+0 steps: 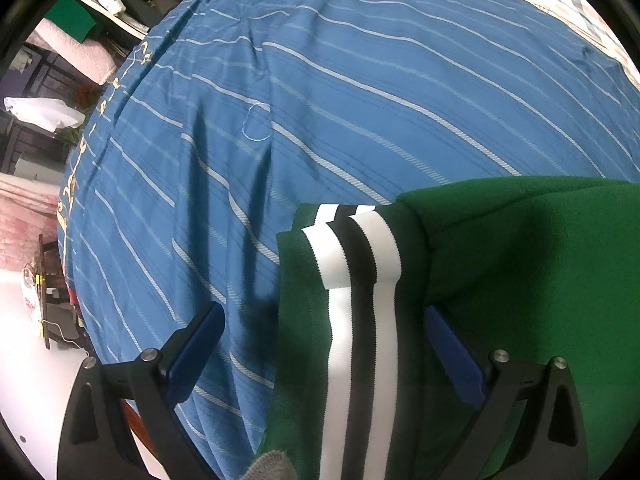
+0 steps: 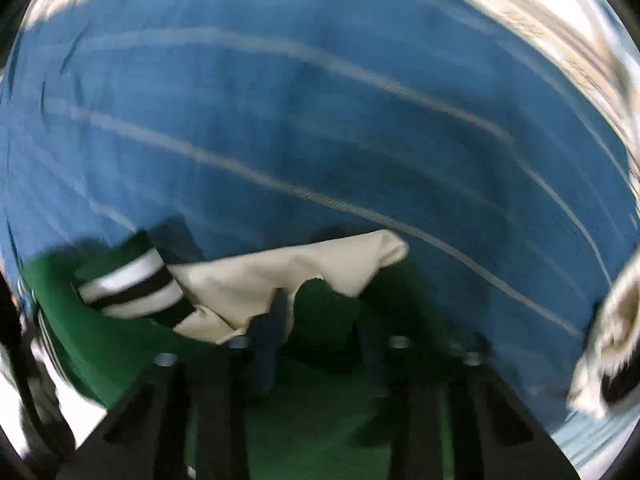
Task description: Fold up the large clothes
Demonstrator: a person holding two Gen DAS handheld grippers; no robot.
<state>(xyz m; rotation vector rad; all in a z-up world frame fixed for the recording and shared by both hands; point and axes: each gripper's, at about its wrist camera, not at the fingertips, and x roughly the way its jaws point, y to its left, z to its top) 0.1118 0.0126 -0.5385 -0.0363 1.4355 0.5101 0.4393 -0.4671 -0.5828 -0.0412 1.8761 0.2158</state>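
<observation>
A green jacket with a white-and-black striped ribbed band lies on a blue striped bedspread. My left gripper is open, its blue-padded fingers straddling the striped band just above the cloth. In the blurred right wrist view the green jacket shows with a striped cuff and a cream sleeve or lining. My right gripper hangs over the green cloth, jaws a moderate way apart; whether cloth is pinched between them I cannot tell.
The bedspread fills most of both views. To the left of the bed are shelves with folded cloth, a white bag and white floor. A patterned cream cloth lies at right.
</observation>
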